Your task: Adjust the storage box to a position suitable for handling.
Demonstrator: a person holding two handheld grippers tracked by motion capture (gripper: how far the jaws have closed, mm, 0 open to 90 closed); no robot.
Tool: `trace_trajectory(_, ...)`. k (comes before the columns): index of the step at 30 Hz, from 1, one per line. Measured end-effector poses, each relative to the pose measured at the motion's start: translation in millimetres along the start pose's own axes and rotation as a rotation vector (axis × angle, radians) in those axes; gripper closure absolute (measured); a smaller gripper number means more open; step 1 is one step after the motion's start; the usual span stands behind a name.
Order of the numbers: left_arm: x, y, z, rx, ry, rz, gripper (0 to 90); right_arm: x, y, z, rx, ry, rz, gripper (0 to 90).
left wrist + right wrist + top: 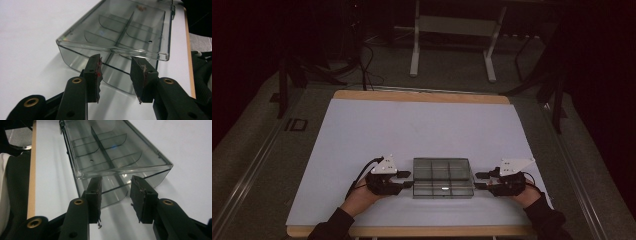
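Both grippers, left (pixel 407 179) and right (pixel 481 180), part-open and empty, flank the clear box (pixel 443 177); an uneven push could skew it.

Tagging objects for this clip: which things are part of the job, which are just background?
In the job:
- clear divided box, lid down, on the table
- left gripper, jaws open at its left end
- right gripper, jaws open at its right end

Lying about:
- white frame legs on the floor
- floor cables
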State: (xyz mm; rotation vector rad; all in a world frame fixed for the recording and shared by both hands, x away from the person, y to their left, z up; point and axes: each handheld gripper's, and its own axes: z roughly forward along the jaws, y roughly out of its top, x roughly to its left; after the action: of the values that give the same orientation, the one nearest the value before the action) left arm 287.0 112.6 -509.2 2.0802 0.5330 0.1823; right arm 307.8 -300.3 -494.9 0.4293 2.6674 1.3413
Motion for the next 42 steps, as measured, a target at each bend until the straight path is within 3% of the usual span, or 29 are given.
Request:
trace_trajectory(2, 1.0, 1.3, -1.9, -0.031, 0.005, -0.007, 59.4, -0.1, 3.9, -2.1, -0.012, -0.018, -0.02, 60.7)
trace_trajectory(8, 2.9, 5.9, -2.7, -0.04, 0.018, 0.001, 59.4, 0.1, 10.2, -1.5, -0.029, -0.043, -0.046, 60.8)
trace_trajectory(17, 6.6, 12.4, 0.7, -0.042, 0.017, 0.004, 59.5, -2.2, 15.1, 1.3, -0.047, -0.042, -0.048, 61.1)
trace_trajectory(20, 6.9, 15.8, 2.6, -0.043, 0.017, 0.013, 59.7, -2.3, 17.2, 2.7, -0.048, -0.058, -0.057, 61.3)
trace_trajectory(23, 8.9, 17.2, 3.7, -0.062, 0.019, -0.004, 59.7, -3.8, 18.9, 1.5, -0.068, -0.073, -0.055, 64.4)
trace_trajectory(33, 12.5, 24.6, 4.0, -0.077, 0.063, 0.014, 64.1, -8.2, 24.0, 0.6, -0.101, -0.115, -0.046, 70.9)
trace_trajectory(42, 18.2, 27.9, 8.0, -0.123, 0.13, -0.003, 71.6, -12.9, 31.2, 1.0, -0.151, -0.169, -0.04, 75.6)
